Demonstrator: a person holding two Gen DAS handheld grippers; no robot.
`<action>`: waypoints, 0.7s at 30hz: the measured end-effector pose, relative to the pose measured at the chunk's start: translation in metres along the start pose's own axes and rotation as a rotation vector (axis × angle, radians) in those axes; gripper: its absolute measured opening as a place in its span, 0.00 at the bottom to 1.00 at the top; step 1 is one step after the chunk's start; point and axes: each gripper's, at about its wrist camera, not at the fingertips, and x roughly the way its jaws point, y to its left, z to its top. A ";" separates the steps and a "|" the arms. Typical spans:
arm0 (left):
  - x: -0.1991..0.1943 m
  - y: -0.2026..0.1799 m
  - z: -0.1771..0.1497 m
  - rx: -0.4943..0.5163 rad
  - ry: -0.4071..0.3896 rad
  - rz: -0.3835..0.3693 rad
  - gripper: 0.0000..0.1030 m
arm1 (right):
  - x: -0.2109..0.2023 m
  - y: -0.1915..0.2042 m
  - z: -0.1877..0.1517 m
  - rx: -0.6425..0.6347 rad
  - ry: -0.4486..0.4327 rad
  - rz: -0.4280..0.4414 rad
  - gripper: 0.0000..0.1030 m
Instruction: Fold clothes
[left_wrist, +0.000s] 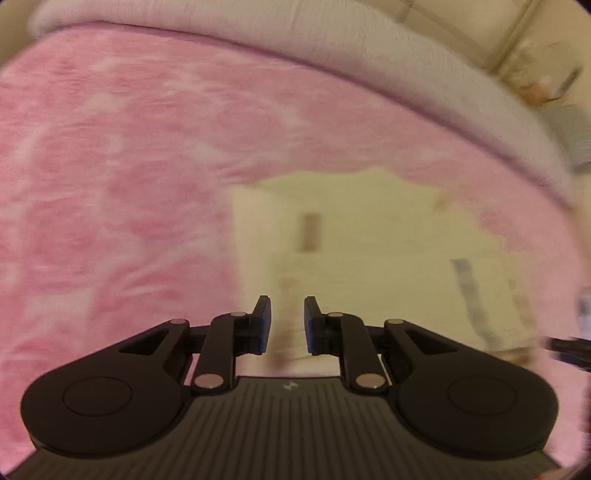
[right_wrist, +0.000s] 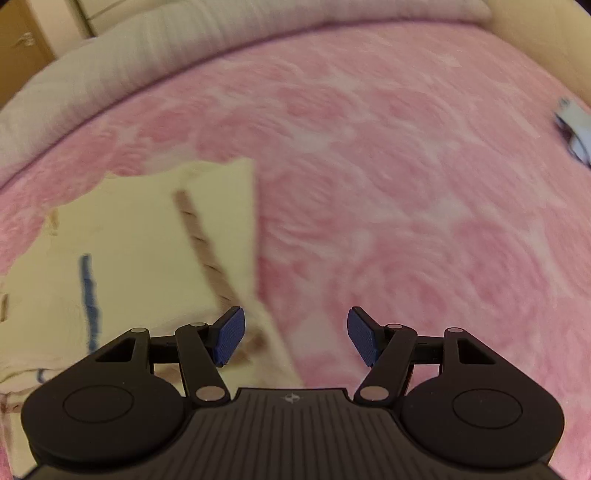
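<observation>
Cream garment (right_wrist: 140, 258) w/ brown & blue stripes lies flat on pink blanket (right_wrist: 406, 184). Left gripper (left_wrist: 287, 325) hangs over it, jaws slightly apart, gripping nothing. Right gripper (right_wrist: 295, 336) is wide open, empty, at the garment's right edge.

Open pink blanket (right_wrist: 406, 184) right of the cream garment (right_wrist: 147, 258), small pale object (right_wrist: 574, 129) far right, pale bedding (left_wrist: 332, 55) along the far edge
</observation>
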 end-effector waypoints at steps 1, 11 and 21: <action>0.004 -0.007 0.003 0.038 0.001 -0.026 0.13 | 0.002 0.007 0.001 -0.017 -0.013 0.018 0.62; 0.034 0.016 -0.021 0.075 0.113 -0.091 0.09 | 0.048 0.055 -0.003 -0.333 0.044 -0.036 0.55; -0.033 0.013 -0.116 0.130 0.227 -0.220 0.12 | -0.047 0.035 -0.106 -0.257 0.096 -0.029 0.54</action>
